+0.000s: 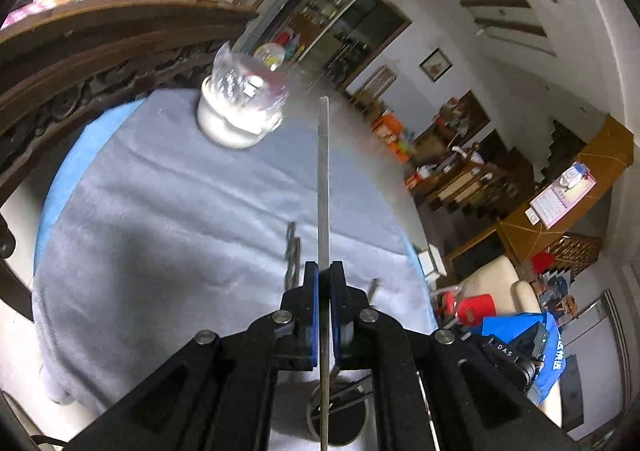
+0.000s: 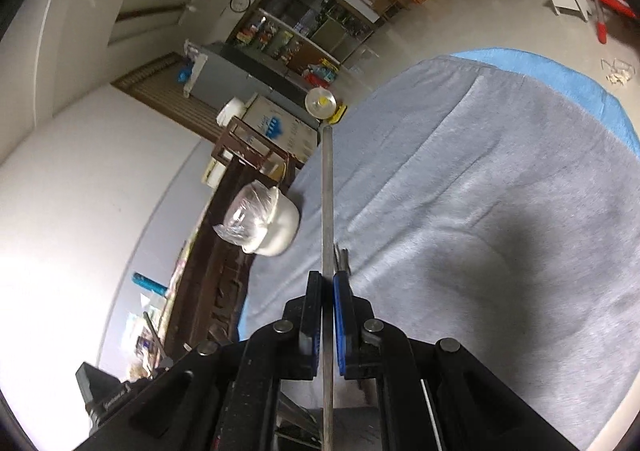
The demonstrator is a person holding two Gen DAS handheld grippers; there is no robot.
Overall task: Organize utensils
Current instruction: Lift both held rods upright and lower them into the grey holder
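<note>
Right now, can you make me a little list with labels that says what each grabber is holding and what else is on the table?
left grabber: shut on a thin metal utensil handle that sticks out ahead
right grabber: shut on a thin metal utensil handle too
which utensils: cannot tell, only the edges show
table cover: grey cloth over a blue one
holder: white cup lined with a clear plastic bag, standing on the cloth
left on the cloth: a few more metal utensils, blurred
beside the table: dark carved wooden furniture
</note>
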